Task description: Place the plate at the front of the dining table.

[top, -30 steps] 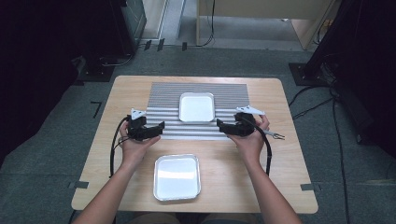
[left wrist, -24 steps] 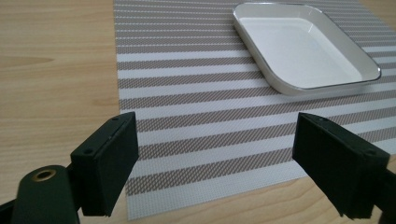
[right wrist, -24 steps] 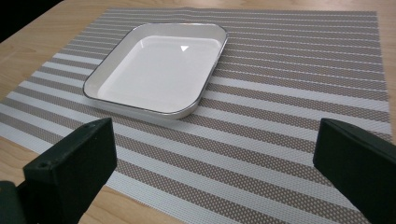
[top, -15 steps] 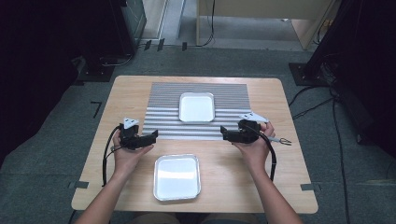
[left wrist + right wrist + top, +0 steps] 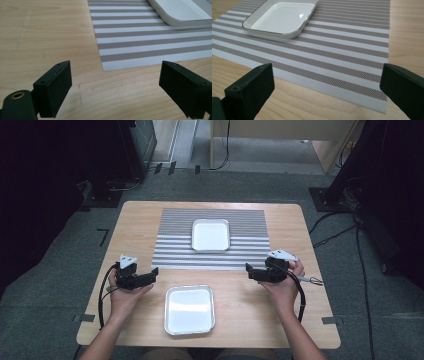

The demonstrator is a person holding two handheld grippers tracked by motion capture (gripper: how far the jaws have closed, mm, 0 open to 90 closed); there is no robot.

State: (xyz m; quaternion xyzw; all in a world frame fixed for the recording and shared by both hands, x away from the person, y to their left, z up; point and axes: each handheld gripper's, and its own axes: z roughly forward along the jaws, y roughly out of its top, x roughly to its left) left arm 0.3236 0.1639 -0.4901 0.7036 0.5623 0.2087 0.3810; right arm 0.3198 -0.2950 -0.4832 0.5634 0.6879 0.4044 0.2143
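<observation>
While both grippers hang low over the desk (image 5: 240,330) with nothing gripped, no pick started yet. Nearest: metal tray (image 5: 190,309) at near desk edge, centred between the two hands, bare inside. Left gripper (image 5: 150,276) just left of and slightly beyond tray, jaws wide apart, nothing between, pointing inward toward mat corner. Right gripper (image 5: 251,271) right of tray, jaws also wide apart, nothing held, pointing inward; cable trailing off to the right. Both off the mat, over bare wood, just short of its near edge. Farther: striped placemat (image 5: 215,252) flat across desk middle; in left gripper view near-left corner of placemat (image 5: 140,53) right ahead between jaws; in right gripper view near-right corner (image 5: 352,75) ahead. Farthest: white dish (image 5: 210,234) sitting on far-centre of mat, upright, bare inside; also seen at top of right gripper view (image 5: 280,18) and as a rim in left gripper view (image 5: 180,13). Judgement: likely mat or dish handling, at approach stage or between steps; nothing visibly done, grasp and move all left.
</observation>
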